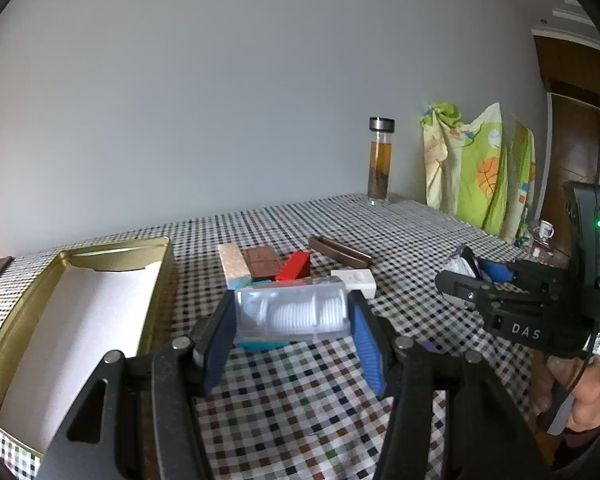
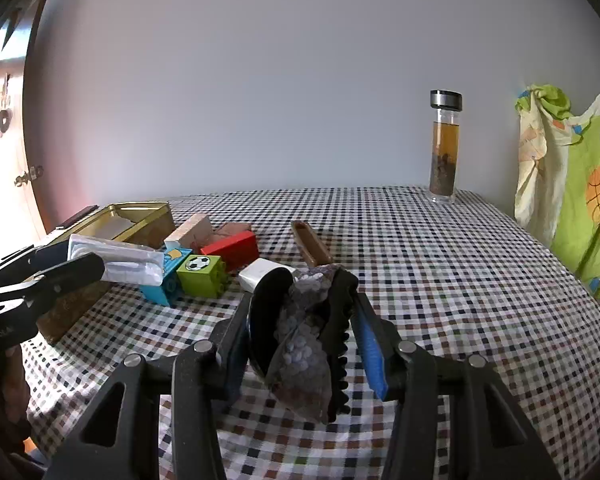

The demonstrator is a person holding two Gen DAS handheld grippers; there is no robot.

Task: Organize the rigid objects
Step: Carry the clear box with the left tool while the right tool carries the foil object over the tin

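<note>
Both claws loaded above the checked tablecloth (image 1: 300, 400).

Left gripper (image 1: 292, 316) clamped by its blue pads on a clear plastic case (image 1: 292, 312) of white discs, held off the cloth. Just left of it, an open gold tin (image 1: 156, 280) with a white liner. Just beyond the case: a pale wooden block (image 1: 233, 264), a brown tile (image 1: 263, 261), a red brick (image 1: 294, 266), a white adapter (image 1: 356, 281) and a brown tray (image 1: 340, 252). Right gripper (image 2: 304, 332) closed on a black toothed clip and a grey speckled pouch (image 2: 300, 344). Ahead and left of it, a green football brick (image 2: 202, 274) beside a blue brick (image 2: 166, 284). Far off near the wall, a glass tea bottle (image 2: 444, 148); to the right, a green patterned cloth (image 2: 572, 184).
</note>
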